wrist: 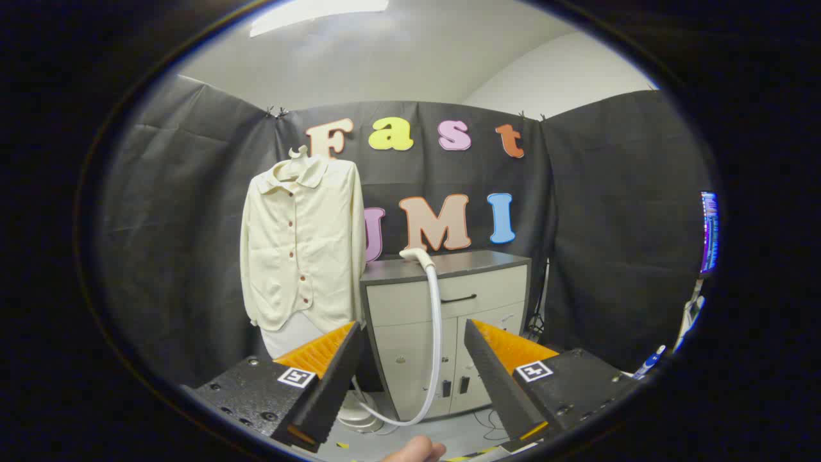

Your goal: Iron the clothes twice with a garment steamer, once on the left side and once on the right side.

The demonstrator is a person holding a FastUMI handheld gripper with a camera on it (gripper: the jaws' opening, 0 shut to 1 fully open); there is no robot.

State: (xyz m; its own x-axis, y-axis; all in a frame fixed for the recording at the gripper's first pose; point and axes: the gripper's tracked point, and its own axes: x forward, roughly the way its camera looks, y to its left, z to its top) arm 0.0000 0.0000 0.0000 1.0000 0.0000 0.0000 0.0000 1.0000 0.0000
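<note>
Beyond the fingers, well apart from them, hung a pale buttoned shirt (pixel 303 247) on a hanger (pixel 297 154), up against the dark cloth wall (pixel 186 212). Just beside the shirt stood a low grey cabinet (pixel 449 321) with a dark handle (pixel 458 298) on its drawer. On the cabinet top rested the white steamer head (pixel 415 255), bent over at the end like a hook. From that head ran a long white hose (pixel 436 333), down the cabinet front and round to a pale round base (pixel 356 414) on the floor (pixel 462 436).

At the bottom, gripper (pixel 410 378) spread wide apart, holding nothing, touching nothing. Between the two fingers showed the hose and the cabinet doors, far off. Under them peeked a bit of a person's hand (pixel 417 449).

Probably light, that steamer head, and hard, smooth plastic, so likely slippery. Best taken by the straight neck just under the bent top, fingers one on each side, squeezed firm. Not by the hose: soft and bendy, sure to flop and pull back. Hose likely to tug on the head when lifted, so a slow lift needed.

Shirt soft and thin, free to swing on the hanger if pushed. Gentle strokes called for, down the left side, then down the right. Not yet started, neither side.
</note>
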